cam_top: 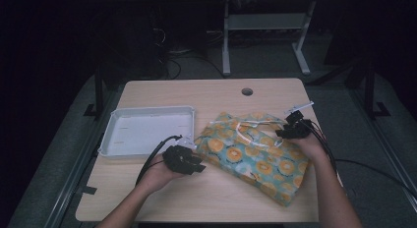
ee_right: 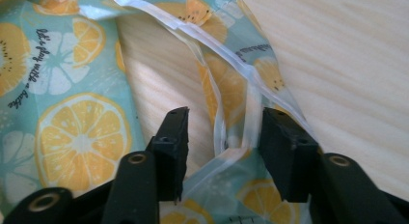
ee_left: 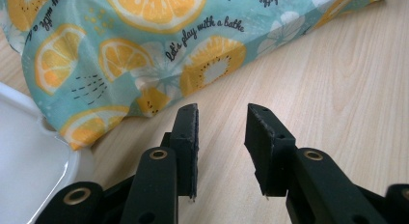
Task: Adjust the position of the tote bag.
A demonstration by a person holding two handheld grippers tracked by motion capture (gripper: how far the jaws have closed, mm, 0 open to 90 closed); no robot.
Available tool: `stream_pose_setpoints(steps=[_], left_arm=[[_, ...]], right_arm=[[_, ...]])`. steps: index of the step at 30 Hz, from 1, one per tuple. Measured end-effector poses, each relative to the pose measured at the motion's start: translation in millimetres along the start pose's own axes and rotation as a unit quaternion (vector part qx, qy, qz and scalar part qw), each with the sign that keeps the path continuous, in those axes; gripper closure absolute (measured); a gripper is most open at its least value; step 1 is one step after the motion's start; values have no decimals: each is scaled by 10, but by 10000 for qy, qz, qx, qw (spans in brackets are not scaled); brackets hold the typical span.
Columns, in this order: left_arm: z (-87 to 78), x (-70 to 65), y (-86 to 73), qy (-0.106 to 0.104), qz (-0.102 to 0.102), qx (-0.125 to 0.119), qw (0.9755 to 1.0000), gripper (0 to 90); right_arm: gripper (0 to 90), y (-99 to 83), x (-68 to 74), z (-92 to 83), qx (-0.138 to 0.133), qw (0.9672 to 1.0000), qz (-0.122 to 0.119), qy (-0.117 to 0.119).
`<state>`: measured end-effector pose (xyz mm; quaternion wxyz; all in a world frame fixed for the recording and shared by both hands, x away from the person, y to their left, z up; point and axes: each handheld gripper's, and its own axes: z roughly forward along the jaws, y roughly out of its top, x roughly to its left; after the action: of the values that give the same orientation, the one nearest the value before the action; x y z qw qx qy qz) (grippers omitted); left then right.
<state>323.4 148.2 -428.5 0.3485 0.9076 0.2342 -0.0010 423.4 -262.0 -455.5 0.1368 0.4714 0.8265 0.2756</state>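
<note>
A teal bag printed with orange slices [cam_top: 255, 156] lies flat on the right half of the wooden table [cam_top: 196, 198]. Its pale translucent handles [cam_top: 251, 127] are at its far end. My left gripper [cam_top: 199, 166] rests at the bag's near left corner. In the left gripper view, the jaws of the left gripper [ee_left: 222, 122] stand apart over bare wood, just short of the bag [ee_left: 144, 40]. My right gripper [cam_top: 282, 132] is at the bag's far right end. The right gripper [ee_right: 224, 125] is open, with a translucent handle strap [ee_right: 231, 64] running between the jaws, and neither pad presses on it.
A white shallow tray [cam_top: 152, 109] sits on the left half of the table, its corner [ee_left: 29, 156] close beside the left gripper. A round cable hole [cam_top: 247, 92] is near the far edge. Black cables trail from both grippers.
</note>
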Motion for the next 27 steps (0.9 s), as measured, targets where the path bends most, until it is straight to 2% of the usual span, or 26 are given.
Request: stream_pose_setpoints(steps=[1,3,5,6,9,10,14,17,19,21,23,25,27], left_arm=[[2,-1,-2,0,16,1,10000,650],[4,-2,-4,-2,22,3,10000,650],[7,-5,-5,-3,19,-1,10000,649],[7,-5,-6,-3,16,0,10000,649],[10,-4,-6,0,10,-3,10000,648],[11,-3,-6,2,11,-2,10000,648],[6,-7,-4,3,20,-2,10000,649],[-2,-5,1,0,9,-42,10000,639],[-11,2,9,10,31,-45,10000,625],[-26,13,22,-9,83,14,10000,616],[-33,9,36,-15,54,-29,10000,590],[-49,11,57,-14,79,-35,10000,564],[-65,4,77,3,28,-106,9999,554]], right_arm=[[574,-9,-11,23,49,10000,51,45],[584,-16,-18,38,59,9999,64,56],[667,-20,-26,31,74,9999,144,16],[667,-20,-26,31,74,9999,144,16],[775,-30,-48,30,22,9999,73,-75],[855,-37,-48,26,27,9999,65,-116],[885,-44,-39,18,51,9999,67,-94],[890,-28,1,-18,47,10000,-28,71],[891,-18,23,-44,41,9999,14,120],[891,8,54,-104,-48,9998,-41,194],[892,31,94,-182,-143,9995,-28,289],[893,59,151,-290,-319,9984,-135,438],[893,66,173,-328,-354,9980,-119,513]])
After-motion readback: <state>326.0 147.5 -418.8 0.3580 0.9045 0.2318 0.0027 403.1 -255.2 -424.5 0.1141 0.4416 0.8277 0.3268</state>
